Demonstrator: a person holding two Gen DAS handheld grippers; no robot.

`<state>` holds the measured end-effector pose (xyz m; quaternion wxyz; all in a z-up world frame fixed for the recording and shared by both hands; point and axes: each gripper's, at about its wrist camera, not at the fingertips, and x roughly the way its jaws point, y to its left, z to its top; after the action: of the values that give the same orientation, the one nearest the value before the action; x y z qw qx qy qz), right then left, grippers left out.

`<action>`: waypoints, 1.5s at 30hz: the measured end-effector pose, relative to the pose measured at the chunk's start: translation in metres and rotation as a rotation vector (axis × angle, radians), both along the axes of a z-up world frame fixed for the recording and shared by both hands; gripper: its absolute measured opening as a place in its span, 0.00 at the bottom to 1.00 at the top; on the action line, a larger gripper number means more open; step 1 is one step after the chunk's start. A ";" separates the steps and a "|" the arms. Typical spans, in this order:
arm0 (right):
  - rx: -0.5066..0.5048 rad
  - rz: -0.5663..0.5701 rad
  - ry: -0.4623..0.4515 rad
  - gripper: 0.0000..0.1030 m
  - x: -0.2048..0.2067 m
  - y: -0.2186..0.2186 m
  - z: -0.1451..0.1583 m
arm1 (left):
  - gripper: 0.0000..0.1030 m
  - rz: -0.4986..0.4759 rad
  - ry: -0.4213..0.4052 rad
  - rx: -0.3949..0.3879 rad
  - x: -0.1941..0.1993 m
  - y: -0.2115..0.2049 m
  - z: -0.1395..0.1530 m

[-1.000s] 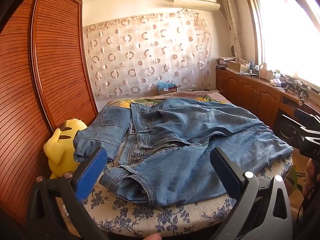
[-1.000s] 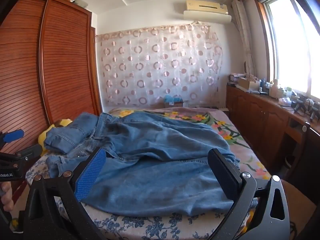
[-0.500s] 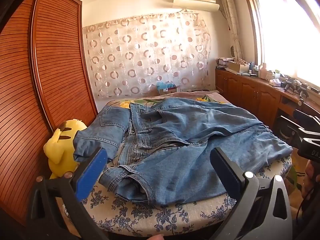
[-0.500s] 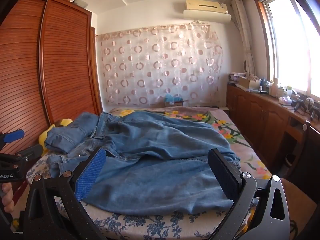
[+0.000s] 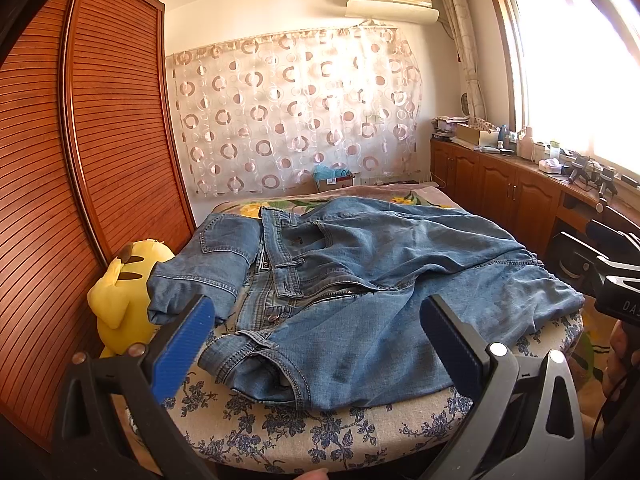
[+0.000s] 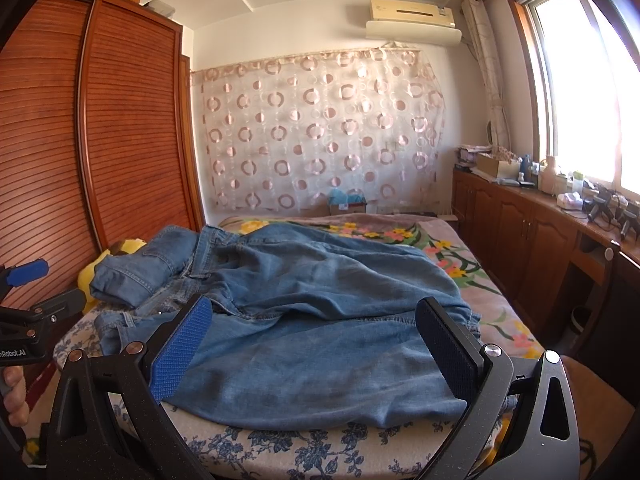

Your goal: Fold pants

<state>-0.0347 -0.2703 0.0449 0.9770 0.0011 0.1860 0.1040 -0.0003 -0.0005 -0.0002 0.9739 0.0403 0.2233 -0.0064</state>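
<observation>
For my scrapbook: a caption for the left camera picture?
Open left tool faces rumpled jeans on the bed.

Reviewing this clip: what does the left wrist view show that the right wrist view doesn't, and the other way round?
Left wrist only: the open fly and zipper and nearly the whole yellow plush toy. Right wrist only: the flowered blanket lying bare beyond the jeans. Both: the jeans spread unfolded on the bed, with the left gripper and right gripper open, holding nothing.

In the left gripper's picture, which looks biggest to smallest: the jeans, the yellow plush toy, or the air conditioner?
1. Jeans, by far the biggest.
2. Plush toy.
3. Air conditioner.
The last two look close in size, and the air conditioner is much farther away, so that order is unsure.
</observation>
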 end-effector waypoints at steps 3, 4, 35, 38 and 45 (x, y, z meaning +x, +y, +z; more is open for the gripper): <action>0.000 0.000 -0.001 1.00 0.000 0.000 0.000 | 1.00 -0.001 -0.001 -0.001 0.000 0.000 0.000; 0.000 -0.001 -0.001 1.00 0.000 0.000 0.000 | 1.00 0.000 -0.001 -0.001 0.000 0.000 0.000; 0.003 0.000 -0.002 1.00 0.000 0.000 0.000 | 1.00 -0.003 -0.008 -0.001 -0.005 -0.006 0.007; 0.003 0.000 -0.002 1.00 -0.001 0.000 0.001 | 1.00 -0.003 -0.009 -0.001 -0.005 -0.006 0.007; 0.004 0.000 -0.003 1.00 -0.001 0.000 0.000 | 1.00 -0.003 -0.010 -0.002 -0.006 -0.006 0.008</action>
<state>-0.0352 -0.2706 0.0451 0.9772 0.0028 0.1846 0.1045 -0.0062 -0.0067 0.0078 0.9750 0.0396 0.2185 -0.0078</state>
